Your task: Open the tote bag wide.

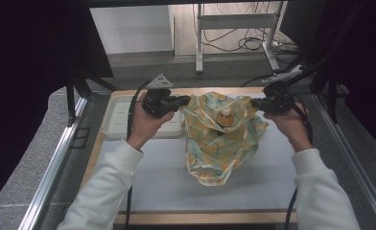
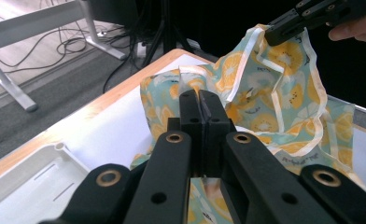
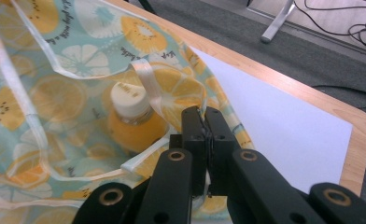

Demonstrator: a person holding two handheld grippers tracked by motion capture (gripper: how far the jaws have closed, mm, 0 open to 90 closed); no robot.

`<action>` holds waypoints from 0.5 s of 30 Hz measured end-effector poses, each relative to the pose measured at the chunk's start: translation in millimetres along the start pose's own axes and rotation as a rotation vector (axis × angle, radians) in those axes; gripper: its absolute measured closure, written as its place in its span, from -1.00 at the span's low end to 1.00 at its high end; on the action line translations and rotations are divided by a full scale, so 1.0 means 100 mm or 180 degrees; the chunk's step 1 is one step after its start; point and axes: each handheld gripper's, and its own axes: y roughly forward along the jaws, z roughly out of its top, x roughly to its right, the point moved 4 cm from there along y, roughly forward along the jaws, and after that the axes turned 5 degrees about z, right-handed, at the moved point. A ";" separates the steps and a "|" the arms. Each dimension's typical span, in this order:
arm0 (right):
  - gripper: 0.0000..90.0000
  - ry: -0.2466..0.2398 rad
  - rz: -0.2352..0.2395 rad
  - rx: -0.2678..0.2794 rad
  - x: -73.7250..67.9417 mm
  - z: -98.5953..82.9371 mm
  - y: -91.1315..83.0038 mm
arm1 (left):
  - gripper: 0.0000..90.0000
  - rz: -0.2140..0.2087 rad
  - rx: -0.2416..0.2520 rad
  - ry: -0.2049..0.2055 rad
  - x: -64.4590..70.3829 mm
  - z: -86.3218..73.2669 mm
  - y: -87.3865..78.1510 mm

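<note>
A teal cloth bag (image 1: 219, 143) printed with orange slices is held up over the white mat, its mouth spread wide. My left gripper (image 1: 187, 99) is shut on the bag's left rim (image 2: 190, 84). On the bag's right rim (image 3: 190, 100) my right gripper (image 1: 253, 102) is shut too. An orange bottle (image 1: 226, 118) with a cream cap stands upright inside the bag; in the right gripper view the bottle (image 3: 133, 122) sits just left of the jaws. The right gripper (image 2: 288, 25) also shows at the top of the left gripper view, pinching the far rim.
A shallow white tray (image 1: 115, 120) lies at the mat's left rear, behind my left hand. The wooden table edge (image 1: 205, 218) frames the white mat (image 1: 167, 177). Desk legs and cables (image 1: 239, 40) lie on the floor beyond.
</note>
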 end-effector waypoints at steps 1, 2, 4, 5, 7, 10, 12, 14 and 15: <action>0.96 0.0004 -0.0007 0.0000 0.01 0.01 0.02 | 1.00 0.0002 -0.0003 -0.0004 -0.01 0.00 0.00; 0.96 0.0014 -0.0009 -0.0004 0.02 0.02 0.04 | 1.00 0.0007 -0.0007 -0.0009 -0.02 0.00 0.01; 0.96 0.0014 -0.0013 -0.0006 0.03 0.03 0.06 | 1.00 0.0011 -0.0028 -0.0023 -0.03 -0.01 0.04; 0.96 0.0028 -0.0014 -0.0003 0.04 0.04 0.08 | 1.00 0.0012 -0.0038 -0.0037 -0.04 -0.02 0.05; 0.96 0.0044 -0.0023 -0.0024 0.05 0.05 0.13 | 1.00 -0.0008 -0.0069 -0.0055 -0.06 -0.03 0.08; 0.96 0.0056 -0.0030 -0.0037 0.08 0.06 0.18 | 1.00 -0.0007 -0.0088 -0.0090 -0.10 -0.05 0.12; 0.96 0.0077 -0.0047 -0.0043 0.11 0.07 0.21 | 1.00 -0.0010 -0.0100 -0.0107 -0.12 -0.05 0.14; 0.96 0.0088 -0.0046 -0.0022 0.13 0.10 0.21 | 1.00 -0.0011 -0.0116 -0.0132 -0.15 -0.06 0.17; 0.96 0.0084 -0.0061 -0.0013 0.14 0.11 0.21 | 1.00 -0.0001 -0.0127 -0.0138 -0.16 -0.07 0.18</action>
